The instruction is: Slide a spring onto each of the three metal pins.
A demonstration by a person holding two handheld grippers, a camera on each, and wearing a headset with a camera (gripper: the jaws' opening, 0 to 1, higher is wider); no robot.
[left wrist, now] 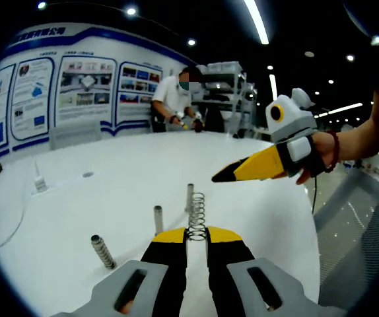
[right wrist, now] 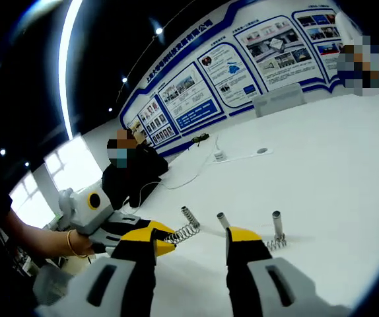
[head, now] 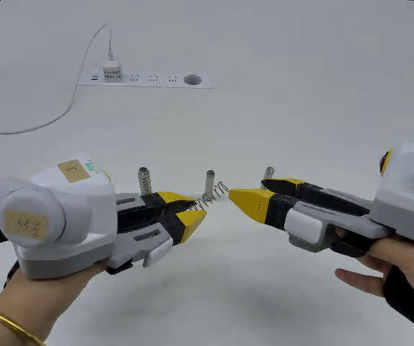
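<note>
- Fingers (left wrist: 170, 236) of the left gripper (left wrist: 197, 232) are narrow, pinching one end of a spring (left wrist: 197, 210). The rest of the coil juts out free ahead of the tips, above the table (head: 301, 86).
- Fingers (right wrist: 242, 236) of the right gripper (right wrist: 197, 239) stand apart and hold nothing. Their tips sit just past the spring's free end, facing it.
- Handling, as I judge it: the spring is light, thin wire, soft along its length, and likely to bend or flick out of a hard pinch. I would hold only the end coils, leaving the bore open for a pin.
- One bare pin (left wrist: 158, 218) stands upright just ahead and left of my left fingers. Another pin (left wrist: 102, 251), farther left, already wears a coil.
- Pose: both grippers are roughly level, tip to tip. The spring lies closer to level than upright, so I judge the left wrist must tip downward before threading.
</note>
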